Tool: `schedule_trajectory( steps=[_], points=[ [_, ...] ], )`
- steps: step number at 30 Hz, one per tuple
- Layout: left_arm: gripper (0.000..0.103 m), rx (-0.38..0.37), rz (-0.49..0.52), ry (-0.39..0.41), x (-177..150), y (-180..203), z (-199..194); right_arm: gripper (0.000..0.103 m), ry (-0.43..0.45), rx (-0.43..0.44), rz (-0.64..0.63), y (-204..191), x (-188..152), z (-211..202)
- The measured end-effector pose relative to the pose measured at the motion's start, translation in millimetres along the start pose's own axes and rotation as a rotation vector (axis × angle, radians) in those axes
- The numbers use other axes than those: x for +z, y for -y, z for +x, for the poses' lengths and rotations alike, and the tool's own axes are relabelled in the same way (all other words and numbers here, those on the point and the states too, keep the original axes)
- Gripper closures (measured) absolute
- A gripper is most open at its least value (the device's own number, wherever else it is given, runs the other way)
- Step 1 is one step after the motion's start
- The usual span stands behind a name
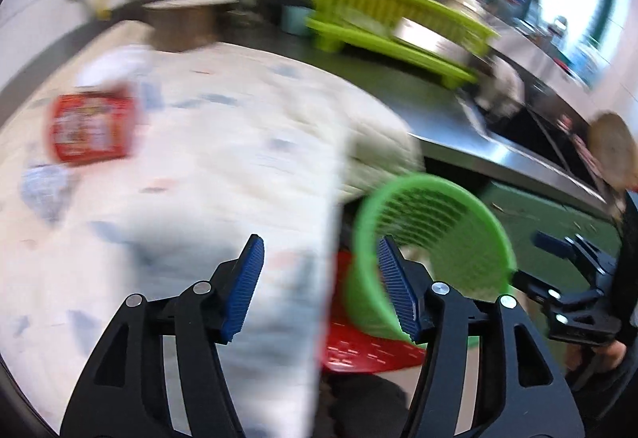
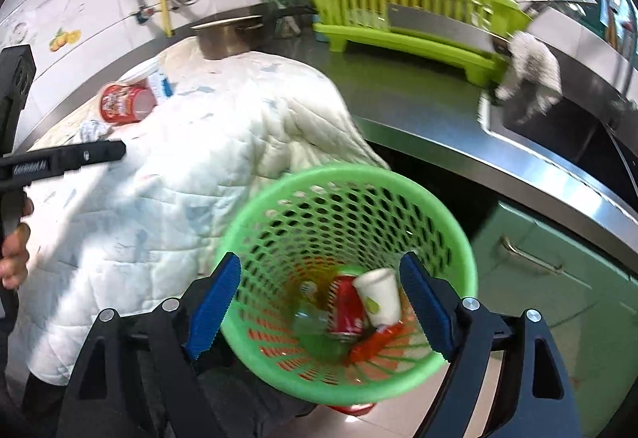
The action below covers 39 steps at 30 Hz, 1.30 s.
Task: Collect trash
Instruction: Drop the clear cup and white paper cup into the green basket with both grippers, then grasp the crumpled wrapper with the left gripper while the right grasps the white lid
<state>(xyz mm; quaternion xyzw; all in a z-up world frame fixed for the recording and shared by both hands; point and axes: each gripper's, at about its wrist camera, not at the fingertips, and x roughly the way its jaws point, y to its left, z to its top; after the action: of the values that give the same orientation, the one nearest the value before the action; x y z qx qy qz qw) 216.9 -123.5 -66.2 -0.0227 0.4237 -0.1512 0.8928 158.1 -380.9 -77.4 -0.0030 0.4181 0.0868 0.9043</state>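
The left hand-held gripper (image 1: 321, 288) hangs with its blue pads apart and nothing between them, over the edge of a white quilted cloth (image 1: 223, 167) that covers the tabletop (image 2: 398, 95). The right hand-held gripper (image 2: 321, 308) is spread wide as well, empty, and sits just above the near rim of a green mesh basket (image 2: 462, 238). The basket stands below the tabletop's edge, on something red that peeks out under it.

In the basket lie a red can (image 2: 347, 304), a white paper cup (image 2: 379, 294) touching the can, an orange-red wrapper (image 2: 373, 346) and a blurred greenish clear item that cannot be made out.

On the cloth, far from the basket and near the tiled wall, a red cup (image 2: 123, 103) lies on its side with a crumpled scrap of paper (image 2: 92, 129) just beside it. Behind them sits a white lidded tub (image 2: 153, 77).

A metal pot (image 2: 227, 35) rests at the back of the tabletop, and a lime dish rack (image 2: 398, 5) holds a cleaver and bowls beside the sink (image 2: 558, 143).
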Motion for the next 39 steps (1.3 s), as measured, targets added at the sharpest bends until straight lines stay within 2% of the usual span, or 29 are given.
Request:
schedule_trajectory(
  steps=[9,13,17,26,36,39],
  points=[
    [0.040,0.263,-0.305,0.082,16.6,-138.8,-36.6,0.024,0.003,0.079,-0.095,-57.8,28.1,18.1],
    [0.039,0.305,-0.429,0.066,22.2,-186.9,-33.2,0.024,0.004,0.108,-0.140,-83.0,41.0,26.0],
    [0.039,0.308,-0.487,0.058,29.7,-213.4,-21.7,0.024,0.008,0.136,-0.189,-104.9,54.9,32.6],
    [0.039,0.240,-0.596,0.027,35.2,-239.0,10.6,0.024,0.020,0.175,-0.299,-156.1,91.0,48.9],
    [0.037,0.260,-0.596,0.000,37.1,-248.7,25.3,0.024,0.015,0.195,-0.396,-197.2,118.2,75.0],
    [0.040,0.261,-0.579,-0.011,35.2,-252.0,28.3,0.024,0.004,0.215,-0.417,-208.3,127.0,84.5]
  ],
)
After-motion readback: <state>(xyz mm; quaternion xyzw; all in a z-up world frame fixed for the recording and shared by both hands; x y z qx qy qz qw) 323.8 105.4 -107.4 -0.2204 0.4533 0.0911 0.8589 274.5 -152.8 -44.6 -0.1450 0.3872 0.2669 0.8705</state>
